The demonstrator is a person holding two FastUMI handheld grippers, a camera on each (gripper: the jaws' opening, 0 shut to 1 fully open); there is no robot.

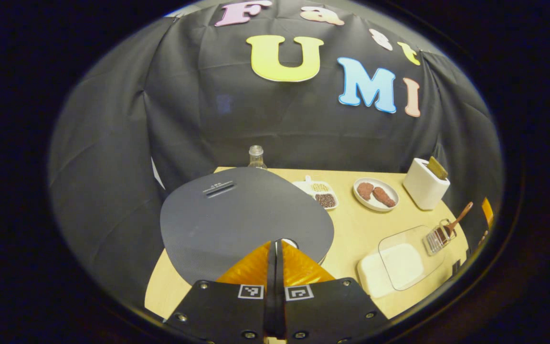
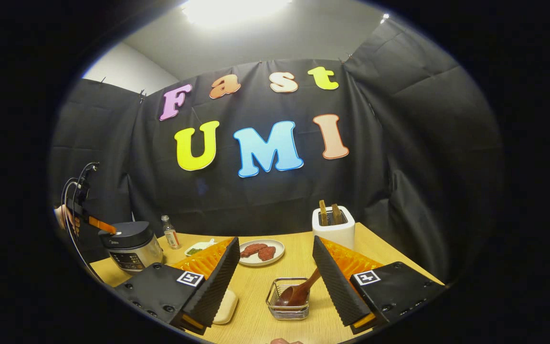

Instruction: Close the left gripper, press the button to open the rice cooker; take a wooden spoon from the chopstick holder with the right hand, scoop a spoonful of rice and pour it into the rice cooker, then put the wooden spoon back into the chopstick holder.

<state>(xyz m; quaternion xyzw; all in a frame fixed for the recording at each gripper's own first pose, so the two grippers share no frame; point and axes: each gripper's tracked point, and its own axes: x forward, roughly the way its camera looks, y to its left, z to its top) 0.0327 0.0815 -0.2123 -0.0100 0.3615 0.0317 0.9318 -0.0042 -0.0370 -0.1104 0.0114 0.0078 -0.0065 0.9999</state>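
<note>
My left gripper is shut, its tips resting at the near edge of the rice cooker's dark grey lid. In the right gripper view the rice cooker stands at the left with its lid down, and the left gripper, held by a hand, touches its top. My right gripper is open with nothing between its fingers. Just ahead of it, low between the fingers, the wire chopstick holder carries the wooden spoon. The holder, spoon and rice box lie to the right.
A white toaster stands at the table's back right. A plate of meat, a small divided dish and a bottle sit along the back. The rice box is partly hidden behind my right gripper's left finger.
</note>
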